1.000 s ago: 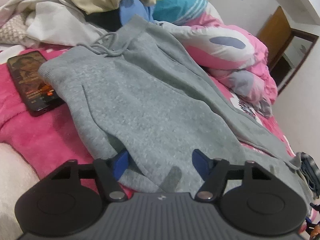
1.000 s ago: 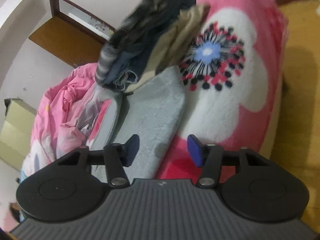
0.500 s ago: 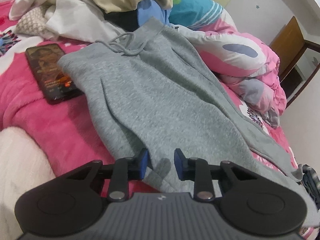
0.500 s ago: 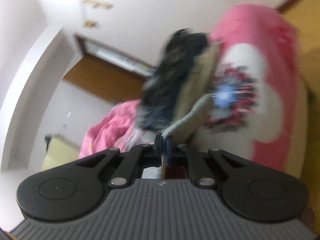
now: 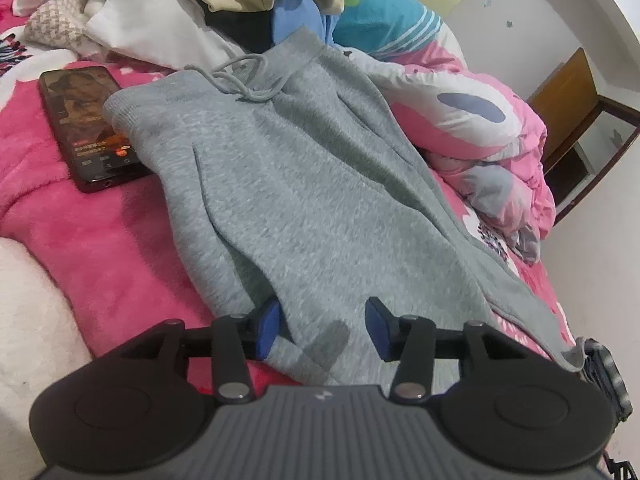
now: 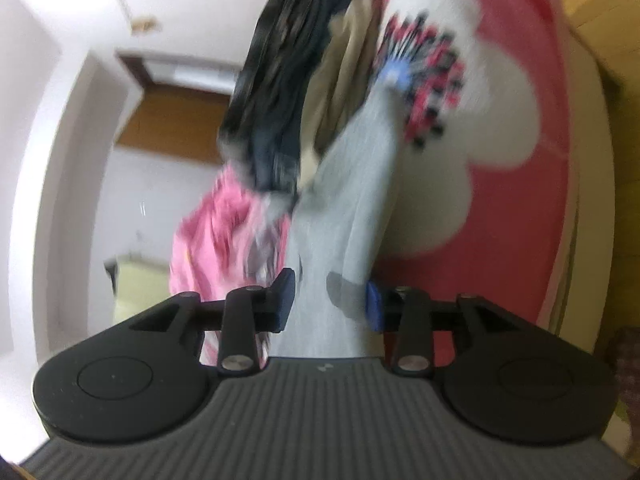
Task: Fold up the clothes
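Note:
Grey sweatpants (image 5: 296, 184) lie spread on the pink bed, waistband and drawstring at the far end. My left gripper (image 5: 324, 326) is open, its blue pads either side of the pants' near edge, with cloth between them. In the blurred right wrist view a grey pant leg (image 6: 352, 208) runs from a pile of folded clothes down between the blue pads of my right gripper (image 6: 330, 300), which is open around it.
A phone (image 5: 86, 124) with a lit screen lies on the pink blanket (image 5: 100, 248) left of the pants. Unfolded clothes (image 5: 160, 4) are heaped at the far end. A pink duvet (image 5: 480, 128) lies on the right. A dark and beige folded stack (image 6: 296, 92) sits beside the leg.
My left gripper narrowed over the pants' edge half a second ago and has opened wide again. My right gripper was shut on the pant leg and has now opened; its view has swung.

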Action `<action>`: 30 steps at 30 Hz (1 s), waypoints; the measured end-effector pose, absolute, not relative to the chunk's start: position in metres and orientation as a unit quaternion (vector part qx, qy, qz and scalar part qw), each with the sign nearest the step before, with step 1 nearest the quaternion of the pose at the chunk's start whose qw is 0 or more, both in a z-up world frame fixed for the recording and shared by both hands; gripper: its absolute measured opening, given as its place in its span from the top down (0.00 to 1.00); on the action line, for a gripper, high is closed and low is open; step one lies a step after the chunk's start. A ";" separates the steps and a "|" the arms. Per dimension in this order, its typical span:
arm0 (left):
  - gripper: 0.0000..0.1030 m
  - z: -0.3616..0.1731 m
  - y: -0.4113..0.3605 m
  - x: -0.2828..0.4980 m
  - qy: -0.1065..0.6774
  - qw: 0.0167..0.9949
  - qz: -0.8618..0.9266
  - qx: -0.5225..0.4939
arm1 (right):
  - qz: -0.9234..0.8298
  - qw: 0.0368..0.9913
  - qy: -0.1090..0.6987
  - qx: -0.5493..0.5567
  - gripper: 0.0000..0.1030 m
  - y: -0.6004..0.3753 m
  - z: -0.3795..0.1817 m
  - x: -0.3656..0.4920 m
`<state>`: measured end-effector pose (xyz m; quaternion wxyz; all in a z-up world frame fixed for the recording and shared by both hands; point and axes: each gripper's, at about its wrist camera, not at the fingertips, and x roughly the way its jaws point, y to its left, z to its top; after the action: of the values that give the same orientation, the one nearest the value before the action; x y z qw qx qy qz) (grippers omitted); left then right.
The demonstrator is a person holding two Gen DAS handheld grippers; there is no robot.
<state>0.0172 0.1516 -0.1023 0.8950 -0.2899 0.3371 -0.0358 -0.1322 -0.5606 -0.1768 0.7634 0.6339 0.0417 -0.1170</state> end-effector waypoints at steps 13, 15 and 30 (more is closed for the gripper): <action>0.58 -0.106 0.192 -0.008 0.324 0.880 -0.015 -0.346 | -0.082 0.817 0.074 0.566 0.93 -0.525 -0.141 -0.116; 0.46 -0.106 0.194 -0.010 0.318 0.885 -0.020 -0.341 | -0.086 0.812 0.085 0.571 0.92 -0.524 -0.145 -0.116; 0.36 -0.111 0.209 -0.017 0.315 0.880 0.002 -0.357 | -0.156 0.784 0.076 0.597 0.68 -0.520 -0.161 -0.153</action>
<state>-0.0172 0.2087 -0.1115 0.8795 -0.3569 0.3147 0.0023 -0.1526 -0.5196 -0.1608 0.7835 0.5967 0.0760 -0.1560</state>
